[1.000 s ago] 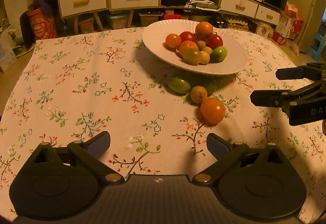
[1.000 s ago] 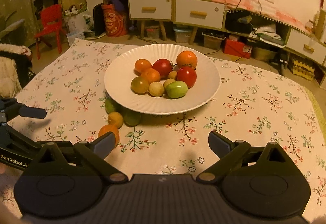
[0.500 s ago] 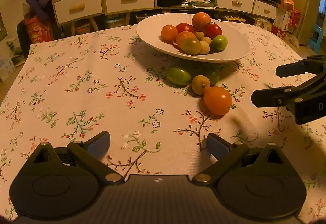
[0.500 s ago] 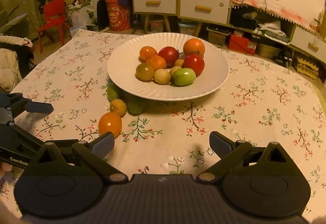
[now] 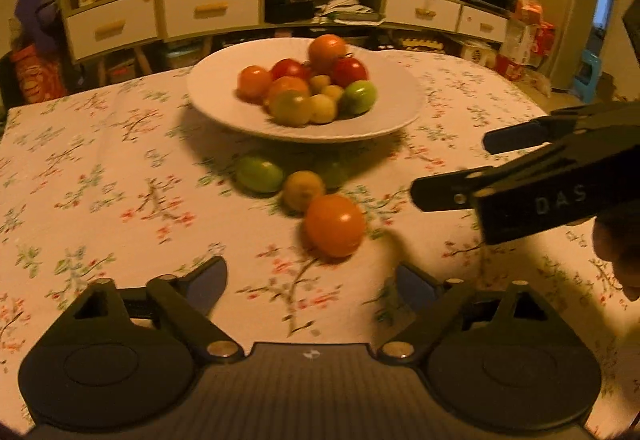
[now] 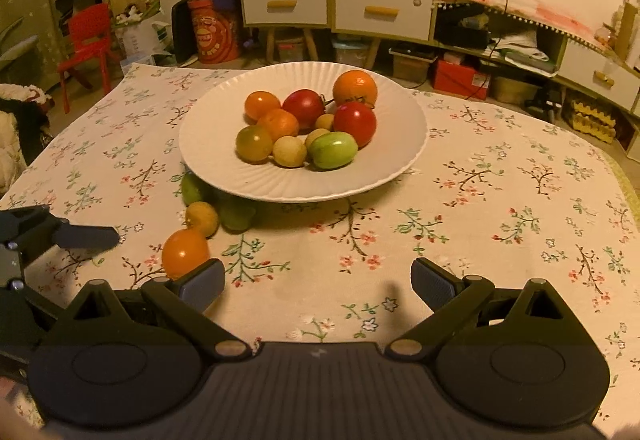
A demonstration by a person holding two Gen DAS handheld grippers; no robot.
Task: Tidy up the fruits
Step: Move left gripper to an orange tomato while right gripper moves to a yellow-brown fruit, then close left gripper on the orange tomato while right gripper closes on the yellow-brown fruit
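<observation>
A white plate (image 5: 224,108) (image 6: 208,160) on the floral tablecloth holds several red, orange, yellow and green fruits. Loose on the cloth in front of it lie an orange fruit (image 5: 335,226) (image 6: 185,253), a small yellow fruit (image 5: 303,189) (image 6: 202,218) and green fruits (image 5: 259,173) (image 6: 237,218). My left gripper (image 5: 310,280) is open and empty, just short of the orange fruit. My right gripper (image 6: 318,280) is open and empty, right of the orange fruit; it also shows in the left wrist view (image 5: 452,168).
The floral tablecloth (image 6: 500,208) covers the table. Beyond the far edge stand drawer cabinets (image 6: 340,8), a red chair (image 6: 86,44) and boxes on the floor.
My left gripper has moved forward toward the loose orange fruit, which now looms larger. My right gripper has also drawn closer to the plate. Both stay open.
</observation>
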